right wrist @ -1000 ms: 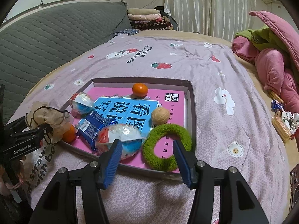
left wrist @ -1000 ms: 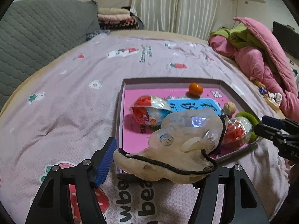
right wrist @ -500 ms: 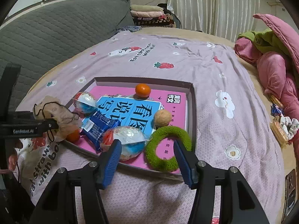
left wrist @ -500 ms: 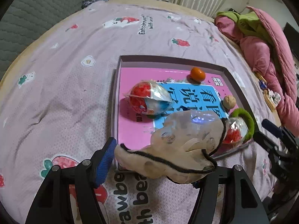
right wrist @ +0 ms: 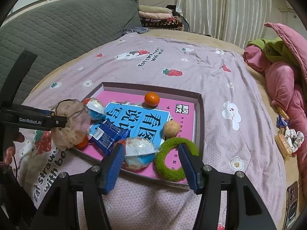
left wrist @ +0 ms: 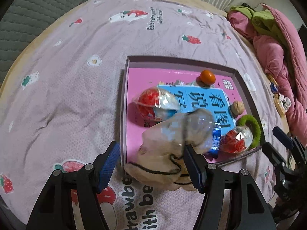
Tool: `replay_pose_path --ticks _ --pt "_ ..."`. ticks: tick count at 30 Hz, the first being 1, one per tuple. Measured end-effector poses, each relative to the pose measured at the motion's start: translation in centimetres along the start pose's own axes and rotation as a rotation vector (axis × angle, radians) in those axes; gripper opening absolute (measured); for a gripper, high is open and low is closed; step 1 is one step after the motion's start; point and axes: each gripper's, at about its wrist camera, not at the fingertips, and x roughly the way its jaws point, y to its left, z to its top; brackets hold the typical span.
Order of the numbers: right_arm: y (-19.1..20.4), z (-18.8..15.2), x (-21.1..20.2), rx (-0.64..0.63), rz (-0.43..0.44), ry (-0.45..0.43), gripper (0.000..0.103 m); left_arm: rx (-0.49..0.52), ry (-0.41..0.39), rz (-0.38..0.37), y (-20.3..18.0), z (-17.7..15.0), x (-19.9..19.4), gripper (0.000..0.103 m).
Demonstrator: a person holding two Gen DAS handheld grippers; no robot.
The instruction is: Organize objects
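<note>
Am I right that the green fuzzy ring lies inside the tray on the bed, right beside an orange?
Not quite. The green fuzzy ring does lie inside the tray on the bed, but it is a walnut that sits right beside it; the orange is by the far wall. The right wrist view shows this.

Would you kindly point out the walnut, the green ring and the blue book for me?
walnut (right wrist: pixel 171 128), right wrist view, middle of its shell.
green ring (right wrist: pixel 166 164), right wrist view, its left arc.
blue book (right wrist: pixel 138 122), right wrist view, cover centre.

blurred: sheer pouch (left wrist: pixel 184 132) | hidden: orange (right wrist: pixel 82 143) mostly behind pouch | cut off: phone (right wrist: pixel 292 195) at edge
</note>
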Motion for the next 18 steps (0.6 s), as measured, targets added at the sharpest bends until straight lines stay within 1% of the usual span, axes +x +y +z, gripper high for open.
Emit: replay_pose_path --ticks 8,18 --pt "0.2 0.4 -0.6 -0.006 -0.003 -0.009 0.058 0.0 -0.05 0.009 0.0 1.5 -2.1 0.068" --pt "0.7 0.7 -1.8 -0.011 -0.003 -0.027 0.058 0.014 -0.113 0.009 -0.9 0.8 -4.5 0.068"
